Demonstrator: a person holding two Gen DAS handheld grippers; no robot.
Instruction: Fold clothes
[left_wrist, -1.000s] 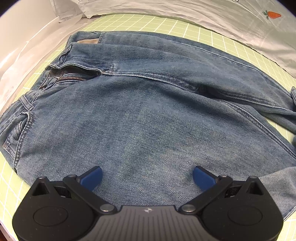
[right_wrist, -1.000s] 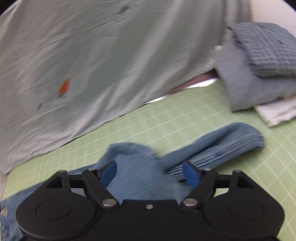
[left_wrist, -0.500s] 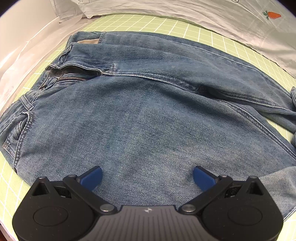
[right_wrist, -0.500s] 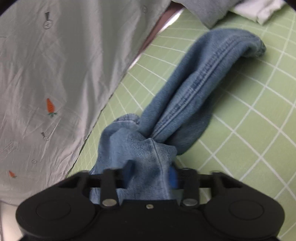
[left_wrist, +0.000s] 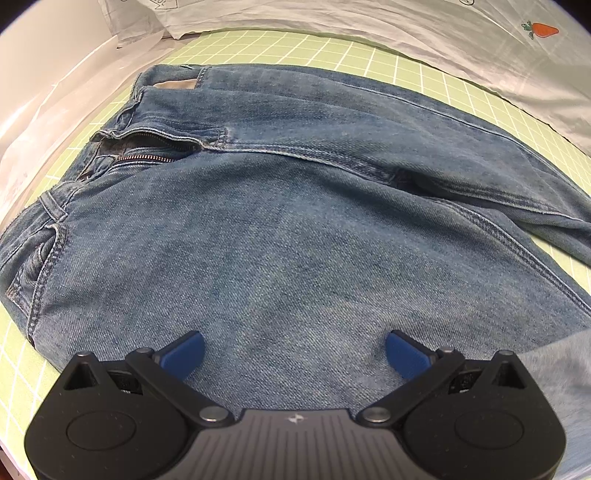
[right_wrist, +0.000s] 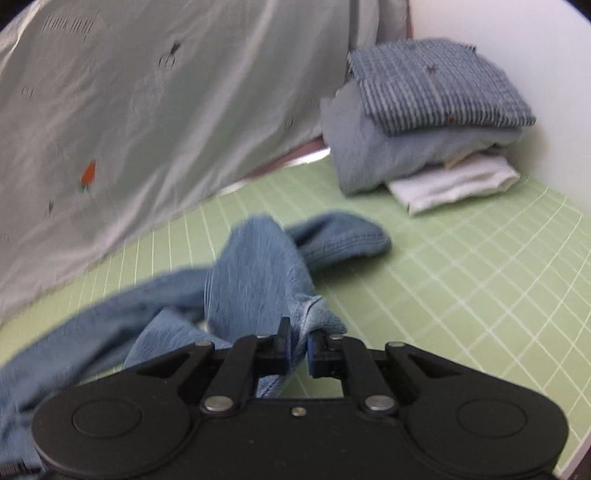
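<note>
The jeans lie spread on the green grid mat, waistband and open zip to the left, legs running off to the right. In the right wrist view the leg end is bunched and raised off the mat, with a rolled part of the leg lying further off, near the middle of the mat.

The right gripper pinches the hem of that leg end, its blue pads pressed together on the denim. The left gripper hovers low over the thigh area with its fingers spread wide and gripping nothing; whether it touches the cloth cannot be told.

The step in hand looks like carrying the leg end over toward the waistband to fold the jeans in half. To do it well, the pinch should take both layers of the hem, so that the leg travels as one sheet and does not twist. Lifting high enough to clear the rolled part would avoid dragging wrinkles along. The left gripper could press the thigh flat to anchor the fold line.

Far right on the mat sits a stack of folded clothes; a pale sheet with carrot prints borders the far side.
</note>
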